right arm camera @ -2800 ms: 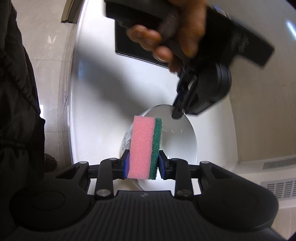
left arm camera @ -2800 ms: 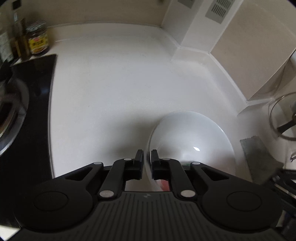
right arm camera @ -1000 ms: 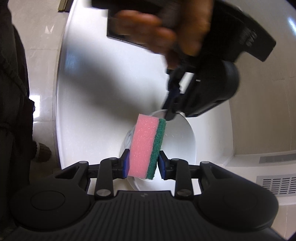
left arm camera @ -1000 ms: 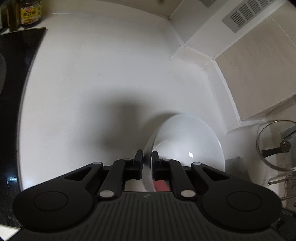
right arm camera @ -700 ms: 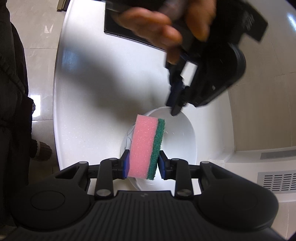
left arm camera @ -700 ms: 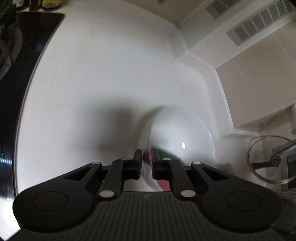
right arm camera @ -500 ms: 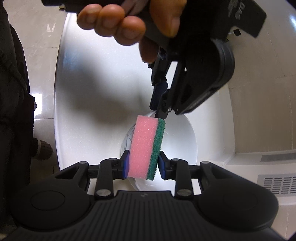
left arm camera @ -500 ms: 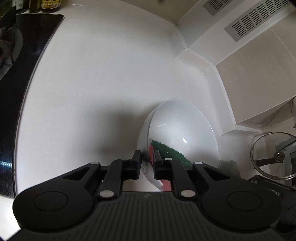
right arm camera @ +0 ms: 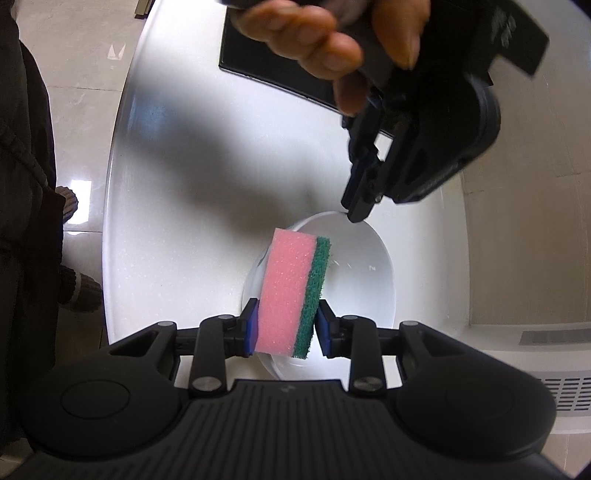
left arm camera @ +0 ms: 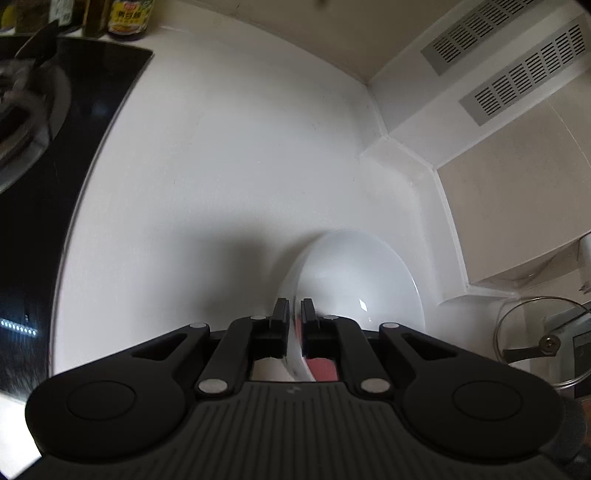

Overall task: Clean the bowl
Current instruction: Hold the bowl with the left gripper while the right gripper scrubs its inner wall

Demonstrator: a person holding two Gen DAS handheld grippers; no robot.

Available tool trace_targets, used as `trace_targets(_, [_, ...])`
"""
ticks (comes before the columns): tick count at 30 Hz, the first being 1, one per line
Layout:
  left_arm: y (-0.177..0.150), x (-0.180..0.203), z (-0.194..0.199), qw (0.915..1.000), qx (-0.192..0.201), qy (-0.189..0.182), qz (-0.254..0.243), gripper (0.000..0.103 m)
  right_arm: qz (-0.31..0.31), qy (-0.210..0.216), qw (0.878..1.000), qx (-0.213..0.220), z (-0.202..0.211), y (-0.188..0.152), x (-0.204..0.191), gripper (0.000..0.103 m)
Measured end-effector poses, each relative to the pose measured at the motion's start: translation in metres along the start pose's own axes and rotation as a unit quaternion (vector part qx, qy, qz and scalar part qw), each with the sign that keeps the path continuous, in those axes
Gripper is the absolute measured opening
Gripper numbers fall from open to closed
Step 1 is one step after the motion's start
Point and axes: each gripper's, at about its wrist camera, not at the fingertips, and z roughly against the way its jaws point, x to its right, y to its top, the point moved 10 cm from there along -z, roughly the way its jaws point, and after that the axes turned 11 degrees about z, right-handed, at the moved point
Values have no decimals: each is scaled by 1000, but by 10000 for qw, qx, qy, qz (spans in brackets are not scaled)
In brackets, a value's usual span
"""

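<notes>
Left gripper (left arm camera: pixel 294 314) is closing its jaws over the rim of the bowl (left arm camera: pixel 364 273), one finger inside, one outside. Right gripper (right arm camera: pixel 285 322) is clamping a pink-green sponge (right arm camera: pixel 293 291) just above the bowl's near side. Bowl is sitting on a white counter (left arm camera: pixel 221 177) beside a black cooktop (left arm camera: pixel 48 155); vents (left arm camera: pixel 517 70) are showing on the wall. Bottle (left arm camera: pixel 127 18) label is not legible.

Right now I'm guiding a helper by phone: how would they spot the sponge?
Find the white counter beside the black cooktop, then the white bowl on it. Over the bowl, the right gripper clamps the sponge: a pink block with a green scrubbing layer, the only colourful thing there.
</notes>
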Motion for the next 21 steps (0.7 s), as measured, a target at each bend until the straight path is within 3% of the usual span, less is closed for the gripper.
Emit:
trace_targets(4, [-3, -1, -11, 9999, -79, 121, -15, 17, 98, -9, 9999, 63, -1, 1, 1, 28])
trace_targets(11, [19, 3, -26, 9990, -242, 271, -256, 14, 373, -53, 9992, 103, -1, -8, -2, 27])
trace_targets(15, [29, 3, -31, 9997, -150, 131, 147, 13, 649, -62, 9979, 68, -4, -23, -2, 27])
trace_targets(21, [2, -7, -21, 9966, 210, -126, 787, 15, 831, -56, 9964, 180, -11, -13, -3, 27])
